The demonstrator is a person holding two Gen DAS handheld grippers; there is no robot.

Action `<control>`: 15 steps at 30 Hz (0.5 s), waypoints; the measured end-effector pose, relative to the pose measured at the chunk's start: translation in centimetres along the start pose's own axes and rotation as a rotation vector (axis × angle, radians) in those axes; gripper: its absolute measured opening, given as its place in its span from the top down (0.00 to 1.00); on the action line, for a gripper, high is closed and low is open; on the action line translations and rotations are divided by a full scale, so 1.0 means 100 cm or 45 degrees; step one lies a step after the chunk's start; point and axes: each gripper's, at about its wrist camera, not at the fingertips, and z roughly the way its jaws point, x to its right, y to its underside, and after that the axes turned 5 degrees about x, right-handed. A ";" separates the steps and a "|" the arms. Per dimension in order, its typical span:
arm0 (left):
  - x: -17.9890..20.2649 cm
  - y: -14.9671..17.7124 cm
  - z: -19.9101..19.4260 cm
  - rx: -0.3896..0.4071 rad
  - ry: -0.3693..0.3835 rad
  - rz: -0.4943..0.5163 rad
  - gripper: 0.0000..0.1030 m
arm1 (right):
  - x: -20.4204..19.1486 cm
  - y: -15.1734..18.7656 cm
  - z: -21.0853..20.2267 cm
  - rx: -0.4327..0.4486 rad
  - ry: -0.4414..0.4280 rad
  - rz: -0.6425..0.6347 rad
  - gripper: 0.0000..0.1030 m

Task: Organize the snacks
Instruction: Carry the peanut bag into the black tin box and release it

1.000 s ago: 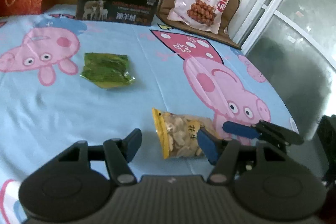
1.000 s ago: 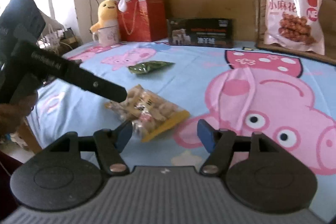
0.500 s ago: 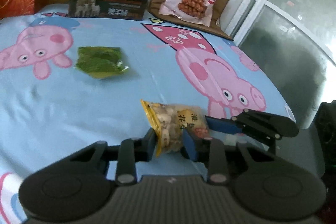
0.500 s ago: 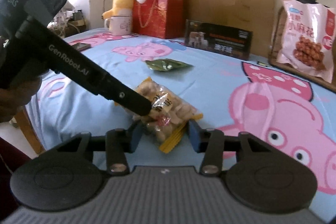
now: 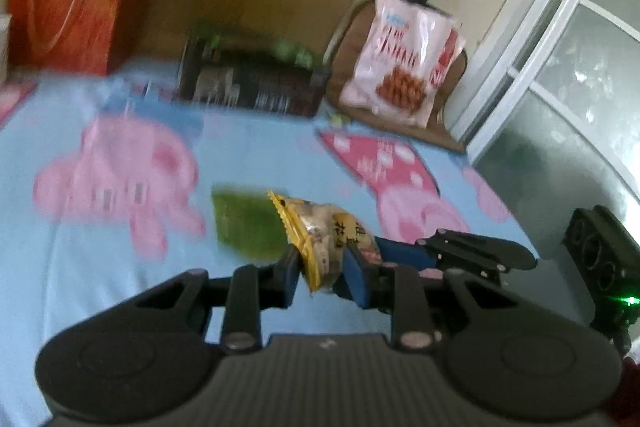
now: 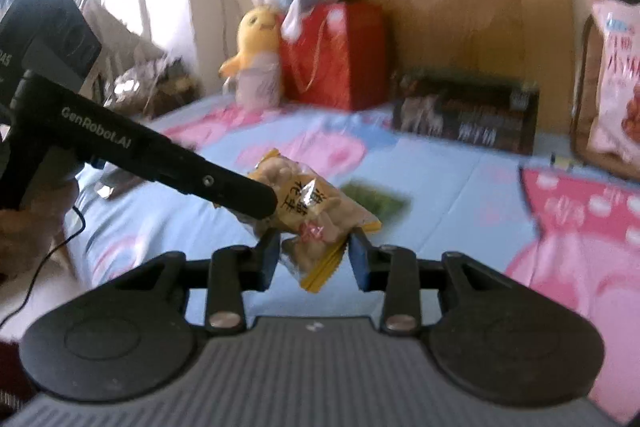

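A clear peanut snack bag with a yellow sealed edge [image 5: 320, 239] is held up off the blue cartoon tablecloth [image 5: 100, 267]. My left gripper [image 5: 322, 273] is shut on its yellow end. My right gripper [image 6: 314, 257] is shut on the other end of the same bag [image 6: 316, 215]. The left gripper's black arm [image 6: 160, 155] crosses the right wrist view from the left. A green snack packet [image 5: 244, 223] lies flat on the cloth beyond the bag; it also shows in the right wrist view [image 6: 376, 201].
A dark box [image 5: 252, 83] stands at the table's far edge, with a big pink snack bag [image 5: 404, 67] propped on a chair to its right. A red gift bag [image 6: 336, 55] and plush toys [image 6: 260, 39] stand at the back left. A glass door [image 5: 568, 67] is to the right.
Both grippers have lifted the peanut bag off the cloth and carried it toward the green packet. The views are blurred from motion.
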 end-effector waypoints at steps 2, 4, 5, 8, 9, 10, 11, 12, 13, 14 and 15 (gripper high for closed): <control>0.004 -0.026 0.011 0.040 -0.008 0.050 0.77 | 0.011 -0.016 0.008 0.048 0.043 -0.022 0.61; 0.006 -0.054 0.028 0.077 -0.023 0.101 0.77 | 0.026 -0.035 0.020 0.090 0.097 -0.055 0.61; 0.005 -0.067 0.036 0.091 -0.028 0.113 0.77 | 0.034 -0.044 0.027 0.105 0.120 -0.061 0.61; -0.002 -0.109 0.067 0.130 -0.032 0.119 0.77 | 0.064 -0.069 0.052 0.142 0.178 -0.056 0.62; -0.005 -0.121 0.076 0.140 -0.030 0.116 0.77 | 0.074 -0.077 0.061 0.154 0.197 -0.057 0.62; -0.010 -0.133 0.088 0.151 -0.031 0.113 0.77 | 0.084 -0.083 0.071 0.161 0.217 -0.062 0.62; -0.013 -0.143 0.099 0.157 -0.035 0.109 0.77 | 0.092 -0.088 0.080 0.167 0.233 -0.066 0.62; -0.018 -0.152 0.110 0.162 -0.045 0.103 0.77 | 0.101 -0.092 0.091 0.166 0.246 -0.064 0.62; -0.025 -0.161 0.122 0.166 -0.060 0.095 0.76 | 0.110 -0.096 0.104 0.158 0.256 -0.057 0.62; -0.030 -0.167 0.132 0.168 -0.077 0.086 0.76 | 0.117 -0.097 0.115 0.153 0.261 -0.050 0.62; -0.037 -0.173 0.141 0.169 -0.098 0.074 0.75 | 0.123 -0.098 0.127 0.146 0.267 -0.047 0.62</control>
